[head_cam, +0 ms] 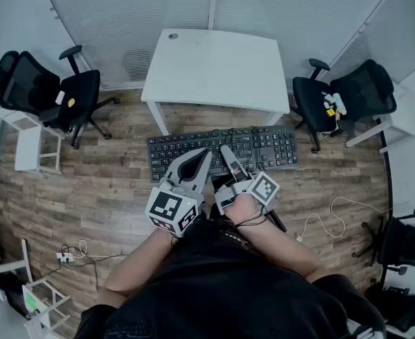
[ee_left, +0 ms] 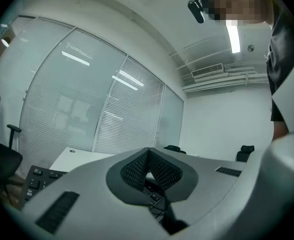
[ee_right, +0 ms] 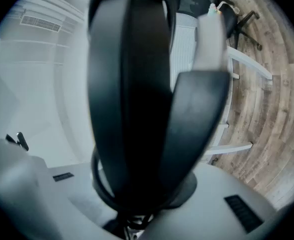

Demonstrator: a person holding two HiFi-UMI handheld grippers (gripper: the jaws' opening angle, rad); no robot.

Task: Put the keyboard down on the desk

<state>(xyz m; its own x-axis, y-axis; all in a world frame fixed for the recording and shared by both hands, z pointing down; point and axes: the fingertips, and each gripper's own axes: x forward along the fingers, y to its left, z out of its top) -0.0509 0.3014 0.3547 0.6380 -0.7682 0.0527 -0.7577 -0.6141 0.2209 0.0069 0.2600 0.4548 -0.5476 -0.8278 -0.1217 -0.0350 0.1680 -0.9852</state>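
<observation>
The person stands on the wooden floor [head_cam: 116, 182], forearms stretched forward, a gripper in each hand. A white cable [head_cam: 327, 221] trails over the boards to their right, and a power strip [head_cam: 65, 257] with a tangle of wire lies to their left.

The left gripper [head_cam: 205, 155] points level with its jaws side by side. Their tips meet, and the left gripper view shows only keys below the dark mesh pads, so it is closed and lies over the key side without pinching anything. The right gripper [head_cam: 230, 159] is rolled onto its side, its jaws clamped on the near long edge of the keyboard [head_cam: 264, 147]. In the right gripper view that dark edge fills the gap between the jaws, with a loop of black cable beside it.

The black keyboard is held flat, keys up, above the floor. It is on the near side of the white desk [head_cam: 214, 66] and not on it.

Beyond, a black office chair [head_cam: 49, 94] stands far left of the desk beside a small white stand [head_cam: 27, 143]. Another black chair [head_cam: 349, 94] stands far right. White blinds [head_cam: 137, 13] close off the far wall.
</observation>
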